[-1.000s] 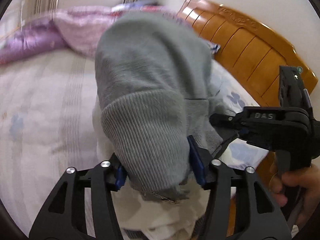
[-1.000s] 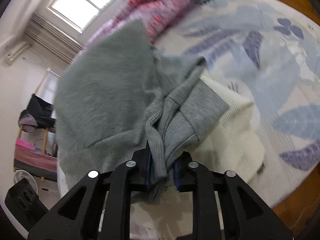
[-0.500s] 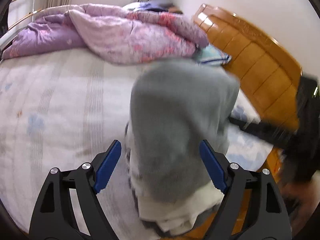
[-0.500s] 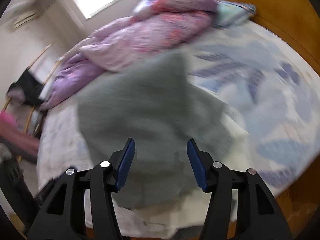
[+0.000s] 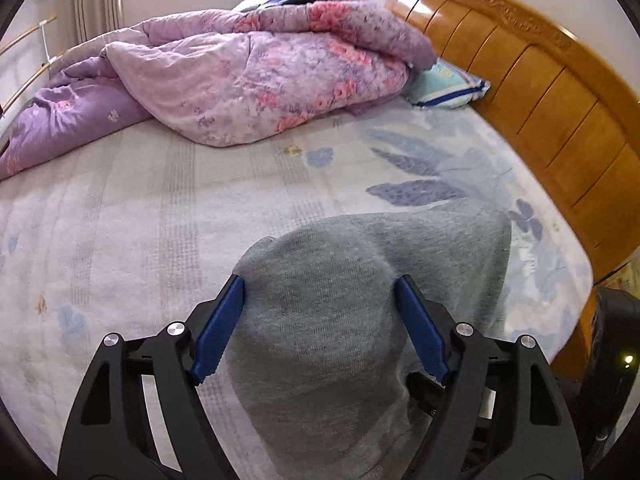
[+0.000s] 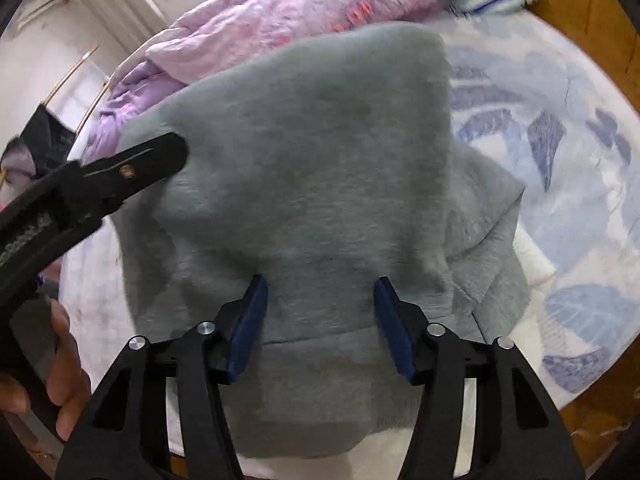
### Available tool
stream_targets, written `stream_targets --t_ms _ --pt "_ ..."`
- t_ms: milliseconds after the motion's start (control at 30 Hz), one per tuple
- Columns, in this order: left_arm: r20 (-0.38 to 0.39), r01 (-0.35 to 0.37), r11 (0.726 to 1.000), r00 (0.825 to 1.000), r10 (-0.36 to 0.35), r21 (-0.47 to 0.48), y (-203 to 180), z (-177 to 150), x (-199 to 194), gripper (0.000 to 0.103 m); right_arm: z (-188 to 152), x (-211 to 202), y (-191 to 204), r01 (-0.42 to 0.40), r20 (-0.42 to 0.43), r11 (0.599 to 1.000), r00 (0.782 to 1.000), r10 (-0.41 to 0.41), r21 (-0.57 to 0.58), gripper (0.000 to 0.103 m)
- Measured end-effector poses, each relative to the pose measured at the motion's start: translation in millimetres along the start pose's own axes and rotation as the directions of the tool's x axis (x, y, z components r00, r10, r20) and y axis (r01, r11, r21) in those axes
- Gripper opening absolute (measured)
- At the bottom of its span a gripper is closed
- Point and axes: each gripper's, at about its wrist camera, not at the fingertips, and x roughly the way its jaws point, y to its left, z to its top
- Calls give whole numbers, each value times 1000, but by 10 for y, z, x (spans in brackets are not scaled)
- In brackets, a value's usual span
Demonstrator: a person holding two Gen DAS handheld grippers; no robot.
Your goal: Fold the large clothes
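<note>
**Release done — clear the grippers without dragging the fold**

Nearest: left gripper (image 5: 320, 320) stands wide, blue pads either side of the grey sweater (image 5: 360, 320) but not pinching it. Its jaws have just been opening, then eased in slightly; fabric sits between them, loose. Right gripper (image 6: 318, 322) is at a medium gap, jaws just been opening too; the grey sweater (image 6: 312, 160) lies under and between the pads, not clamped. A hand (image 6: 60, 380) on the left gripper's handle shows at the lower left of the right wrist view.

Sweater sits folded at the near edge of the bed (image 5: 120, 220), towards the corner by the headboard (image 5: 540, 92). It lies on top of a white garment (image 6: 532, 260), which peeks out on the right side.

How I'd do the step:
- Lift both grippers clear before moving sideways, so the pads don't snag the knit.
- Top layer looks humped, right flap sticks out past the main fold. I'd press it flat or tuck that flap in.
- Keep the stack off the bed's edge; it's close.

Further back: purple floral duvet (image 5: 248, 68) bunched along the far side, small pillow (image 5: 444, 88) against the headboard. Both well apart from the sweater.
</note>
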Motion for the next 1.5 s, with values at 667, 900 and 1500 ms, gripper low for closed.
stream_targets --t_ms 667,900,1500 --pt "79 123 990 990 -117 -73 424 -384 -408 89 -91 -208 276 134 2 991 991 -134 -9 70" --pt "4 54 987 999 -54 -150 1039 -930 -735 90 -503 -410 1064 188 20 974 982 -187 -124 74" --pt "59 26 988 998 -17 -151 2562 -1880 -2796 92 -1839 -1282 3358 357 203 913 926 -318 -198 86"
